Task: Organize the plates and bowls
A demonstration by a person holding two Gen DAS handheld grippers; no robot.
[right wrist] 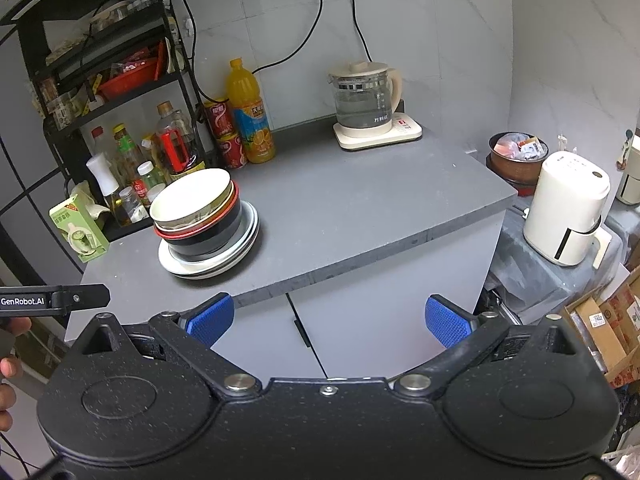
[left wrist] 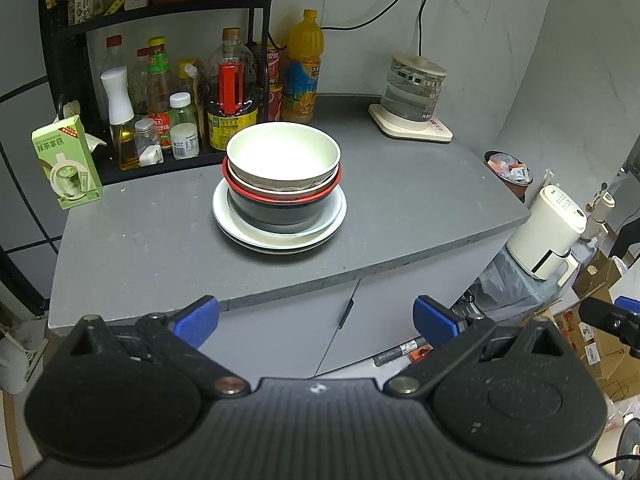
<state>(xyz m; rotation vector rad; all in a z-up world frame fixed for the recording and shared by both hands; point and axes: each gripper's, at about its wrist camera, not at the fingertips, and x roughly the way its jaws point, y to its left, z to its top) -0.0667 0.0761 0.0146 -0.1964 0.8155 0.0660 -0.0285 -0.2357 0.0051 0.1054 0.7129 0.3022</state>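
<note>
On counter (left wrist: 160, 240): three bowls (left wrist: 283, 160) atop two plates (left wrist: 280, 236); both tongs (left wrist: 316, 318) (right wrist: 328, 320) apart, empty.

Both grippers are just hanging in the air, side by side, pointing forward and a bit down. The left gripper (left wrist: 316, 318) has its jaws spread wide, blue pads (left wrist: 198, 316) well apart with nothing between them. Same deal with the right gripper (right wrist: 328, 318): jaws wide apart, blue pads (right wrist: 444, 320) facing each other across an empty gap. From the right wrist view you can catch the left one's black finger poking in at the left edge, plus a bit of the person's left hand (right wrist: 8, 360) wrapped around its handle. In the left wrist view the right one's tip shows at the far right edge.
</note>
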